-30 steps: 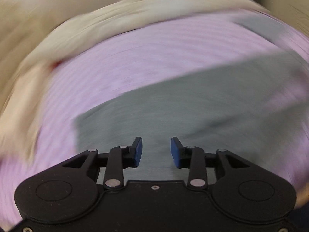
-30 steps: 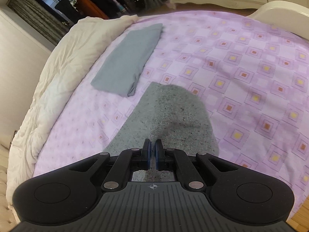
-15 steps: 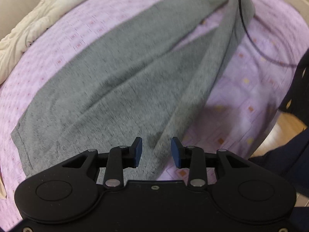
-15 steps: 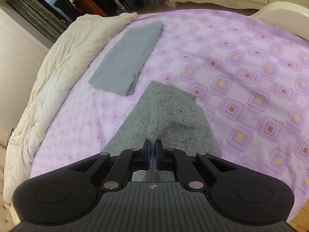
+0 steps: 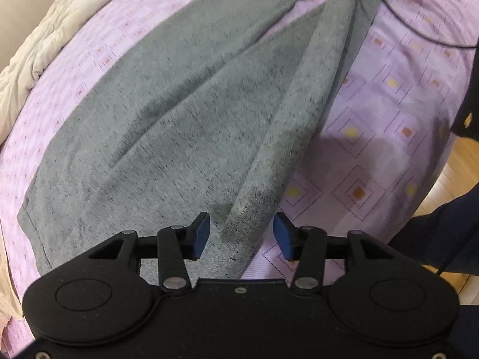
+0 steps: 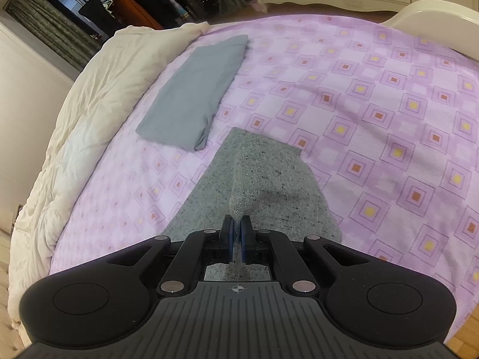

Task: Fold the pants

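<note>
Left gripper (image 5: 241,232), jaws apart, has closed in on the pants (image 5: 167,125) edge; right gripper (image 6: 236,234) stays clamped on fabric; second grasp pending.

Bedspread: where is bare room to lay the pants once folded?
Free: the purple bedspread right of the folded blue-grey cloth, up to the footboard. Crowded: the cream duvet side, and under the right tongs gripping the pants.
</note>
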Demonstrator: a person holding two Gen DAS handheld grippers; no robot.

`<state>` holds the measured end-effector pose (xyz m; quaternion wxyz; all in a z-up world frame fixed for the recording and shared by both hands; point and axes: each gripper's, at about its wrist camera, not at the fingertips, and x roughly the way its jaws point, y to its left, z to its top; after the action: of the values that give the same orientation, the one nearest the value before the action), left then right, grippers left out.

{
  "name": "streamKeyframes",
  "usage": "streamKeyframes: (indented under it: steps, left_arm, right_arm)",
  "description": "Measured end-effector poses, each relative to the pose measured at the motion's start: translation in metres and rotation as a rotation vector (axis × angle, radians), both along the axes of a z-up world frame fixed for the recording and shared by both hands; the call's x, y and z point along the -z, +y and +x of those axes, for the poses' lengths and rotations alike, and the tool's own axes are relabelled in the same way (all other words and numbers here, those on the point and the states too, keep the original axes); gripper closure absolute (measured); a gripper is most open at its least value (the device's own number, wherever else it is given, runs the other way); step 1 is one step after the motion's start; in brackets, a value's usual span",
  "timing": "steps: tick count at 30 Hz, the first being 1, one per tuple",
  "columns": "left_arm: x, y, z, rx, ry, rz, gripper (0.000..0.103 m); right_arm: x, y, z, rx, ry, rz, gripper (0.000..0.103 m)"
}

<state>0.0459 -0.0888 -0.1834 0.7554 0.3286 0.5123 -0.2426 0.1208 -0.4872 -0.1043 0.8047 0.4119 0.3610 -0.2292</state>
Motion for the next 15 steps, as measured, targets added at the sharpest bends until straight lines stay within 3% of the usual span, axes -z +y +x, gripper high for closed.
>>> streamKeyframes:
  steps: [1, 2, 3, 5, 9, 12, 15]
  left_arm:
    - [0.004, -0.002, 0.0, 0.007, 0.003, 0.018, 0.059]
    - [0.009, -0.004, 0.0, 0.021, -0.001, 0.052, 0.08]
    - [0.01, -0.005, 0.0, 0.04, -0.009, 0.079, 0.093]
    - [-0.004, -0.001, 0.004, 0.051, -0.037, 0.057, 0.095]
    - [-0.065, 0.019, 0.023, -0.001, -0.12, -0.025, 0.095]
    - [-0.099, 0.029, 0.033, -0.014, -0.137, -0.073, 0.095]
    - [-0.097, 0.027, 0.036, 0.034, -0.107, -0.032, 0.095]
  right_arm:
    - [-0.001, 0.0, -0.001, 0.002, 0.001, 0.001, 0.098]
    - [-0.002, -0.001, -0.002, 0.004, 0.001, 0.003, 0.098]
    - [-0.004, -0.002, -0.005, 0.012, -0.002, 0.001, 0.098]
    - [-0.012, -0.004, -0.015, 0.035, -0.019, -0.005, 0.098]
    - [-0.024, -0.008, -0.051, 0.112, -0.038, -0.005, 0.098]
    - [-0.018, -0.006, -0.081, 0.176, 0.041, 0.011, 0.098]
    - [-0.001, -0.005, -0.101, 0.255, 0.145, 0.064, 0.098]
